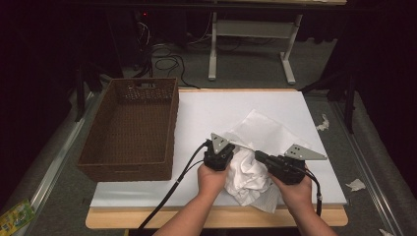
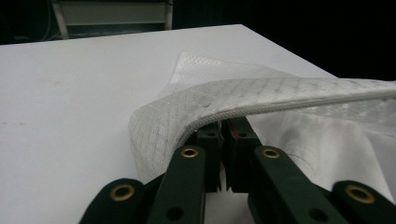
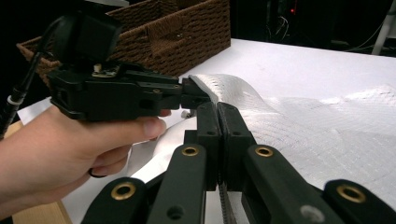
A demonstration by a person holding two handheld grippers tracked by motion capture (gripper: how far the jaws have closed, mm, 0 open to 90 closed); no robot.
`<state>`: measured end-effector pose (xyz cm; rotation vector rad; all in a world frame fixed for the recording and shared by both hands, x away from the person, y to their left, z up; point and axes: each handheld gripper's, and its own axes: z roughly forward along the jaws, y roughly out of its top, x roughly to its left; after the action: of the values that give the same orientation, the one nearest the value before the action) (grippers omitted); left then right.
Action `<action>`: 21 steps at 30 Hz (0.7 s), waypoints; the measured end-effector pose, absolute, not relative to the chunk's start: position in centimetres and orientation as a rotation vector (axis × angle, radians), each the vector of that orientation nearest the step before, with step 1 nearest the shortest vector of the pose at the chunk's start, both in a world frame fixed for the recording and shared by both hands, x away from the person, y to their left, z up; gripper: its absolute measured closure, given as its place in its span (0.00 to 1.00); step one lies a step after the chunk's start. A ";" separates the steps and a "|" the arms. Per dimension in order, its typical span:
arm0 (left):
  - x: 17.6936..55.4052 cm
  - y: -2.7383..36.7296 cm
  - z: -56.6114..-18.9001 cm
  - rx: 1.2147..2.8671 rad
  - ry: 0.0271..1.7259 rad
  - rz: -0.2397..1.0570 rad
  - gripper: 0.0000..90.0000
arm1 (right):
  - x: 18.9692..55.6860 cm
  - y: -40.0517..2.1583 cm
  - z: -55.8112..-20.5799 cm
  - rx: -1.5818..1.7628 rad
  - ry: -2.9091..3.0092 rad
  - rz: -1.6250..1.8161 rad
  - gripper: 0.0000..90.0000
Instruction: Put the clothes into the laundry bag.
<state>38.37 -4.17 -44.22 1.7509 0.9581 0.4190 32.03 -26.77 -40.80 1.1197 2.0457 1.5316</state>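
Observation:
A white mesh bag (image 1: 263,129) lies on the white board (image 1: 206,110), with a bunched white cloth (image 1: 246,176) at its near end between the person's hands. My left gripper (image 1: 223,150) is shut on the bag's stitched rim (image 2: 280,95), which folds over its jaw tips (image 2: 224,128). My right gripper (image 1: 258,156) points left toward it, jaws pressed together (image 3: 217,109) on the same rim. In the right gripper view the left gripper (image 3: 192,97) pinches the mesh (image 3: 303,121) a finger's width from my right jaws.
A brown wicker basket (image 1: 133,123) stands along the board's left side, seen also behind the left hand (image 3: 177,28). The wooden table edge (image 1: 196,219) runs near the person. A white table frame (image 1: 251,29) and cables (image 1: 169,61) sit on the floor beyond.

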 end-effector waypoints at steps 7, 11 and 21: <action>36.2 -3.1 -44.0 1.737 0.869 0.339 0.55 | 32.2 -26.9 -41.0 1.135 2.047 1.521 0.99; 34.4 -2.3 -44.1 1.716 0.830 0.280 0.43 | 32.2 -27.0 -41.0 1.138 2.044 1.517 0.99; 32.7 -4.3 -45.9 1.801 0.764 0.125 0.23 | 32.3 -27.0 -41.2 1.139 2.049 1.511 0.99</action>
<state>32.73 -4.32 -45.89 1.8013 0.7638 0.1254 32.34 -26.99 -41.17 1.1388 2.0486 1.5114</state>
